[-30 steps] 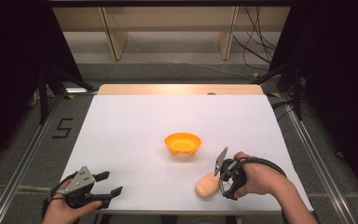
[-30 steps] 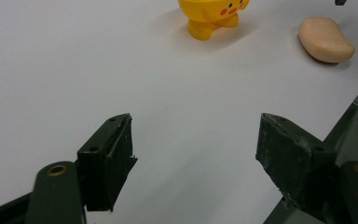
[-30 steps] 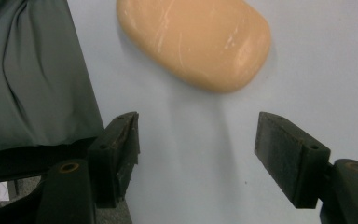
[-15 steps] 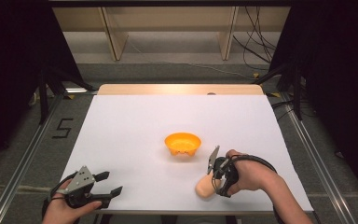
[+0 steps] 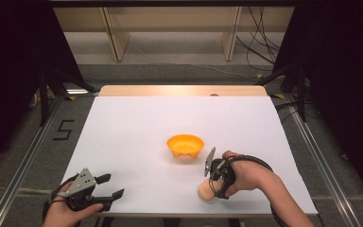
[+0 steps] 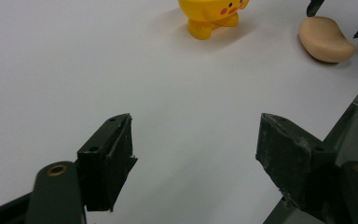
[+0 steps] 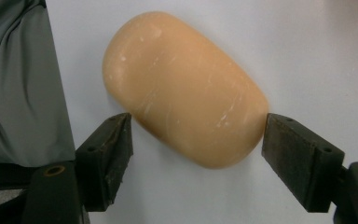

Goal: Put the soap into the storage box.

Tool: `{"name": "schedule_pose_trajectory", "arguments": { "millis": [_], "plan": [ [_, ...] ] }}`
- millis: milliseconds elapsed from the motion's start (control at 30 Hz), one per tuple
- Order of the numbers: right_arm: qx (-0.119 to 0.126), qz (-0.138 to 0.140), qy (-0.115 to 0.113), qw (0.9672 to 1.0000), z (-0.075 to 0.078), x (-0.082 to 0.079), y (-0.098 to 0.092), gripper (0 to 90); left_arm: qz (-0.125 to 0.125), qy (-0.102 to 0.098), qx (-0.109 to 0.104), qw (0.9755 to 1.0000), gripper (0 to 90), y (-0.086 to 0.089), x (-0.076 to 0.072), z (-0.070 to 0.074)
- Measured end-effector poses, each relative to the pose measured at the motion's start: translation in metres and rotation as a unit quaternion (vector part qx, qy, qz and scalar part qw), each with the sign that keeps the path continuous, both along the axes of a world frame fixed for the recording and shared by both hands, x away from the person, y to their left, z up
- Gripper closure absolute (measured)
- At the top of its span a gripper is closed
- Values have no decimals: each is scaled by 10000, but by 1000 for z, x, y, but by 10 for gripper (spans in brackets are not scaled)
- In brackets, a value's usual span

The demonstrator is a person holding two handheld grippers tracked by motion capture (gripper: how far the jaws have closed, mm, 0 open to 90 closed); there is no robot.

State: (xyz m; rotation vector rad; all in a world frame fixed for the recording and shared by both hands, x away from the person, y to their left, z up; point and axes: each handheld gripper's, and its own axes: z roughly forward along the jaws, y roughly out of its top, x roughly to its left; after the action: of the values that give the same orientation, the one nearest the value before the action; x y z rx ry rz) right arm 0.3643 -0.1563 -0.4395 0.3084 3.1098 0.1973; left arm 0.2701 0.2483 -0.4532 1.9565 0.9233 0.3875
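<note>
The right gripper [image 7: 196, 140] is straddling the tan bean-shaped piece [image 7: 186, 88] near the table's [image 5: 137, 123] front edge, jaws spread and not yet pinching, probably to lift it. The left gripper [image 6: 196, 154] is idling wide open by the front left corner.

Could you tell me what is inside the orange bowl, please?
In the high view the bowl looks empty, only its orange inside showing. The near rim hides a little of the floor. The tan bean-shaped piece lies outside it.
</note>
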Motion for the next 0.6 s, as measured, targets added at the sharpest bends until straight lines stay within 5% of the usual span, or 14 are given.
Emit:
{"name": "schedule_pose_trajectory", "arguments": {
  "millis": [333,433,533,567,600],
  "plan": [
    [25,-10,8,10000,-3,1,8,231,-62,-72,78,9999,268,1,1,0],
    [20,223,51,9997,-5,2,11,229,-62,-78,76,9999,268,1,1,1],
    [-48,74,123,9999,-6,-2,12,226,-42,-48,52,10000,268,1,1,0],
    [82,554,-9,9984,-11,3,13,221,-9,3,2,10000,268,0,0,0],
    [82,554,-9,9984,-11,3,13,221,-9,3,2,10000,268,0,0,0]
  ]
}}
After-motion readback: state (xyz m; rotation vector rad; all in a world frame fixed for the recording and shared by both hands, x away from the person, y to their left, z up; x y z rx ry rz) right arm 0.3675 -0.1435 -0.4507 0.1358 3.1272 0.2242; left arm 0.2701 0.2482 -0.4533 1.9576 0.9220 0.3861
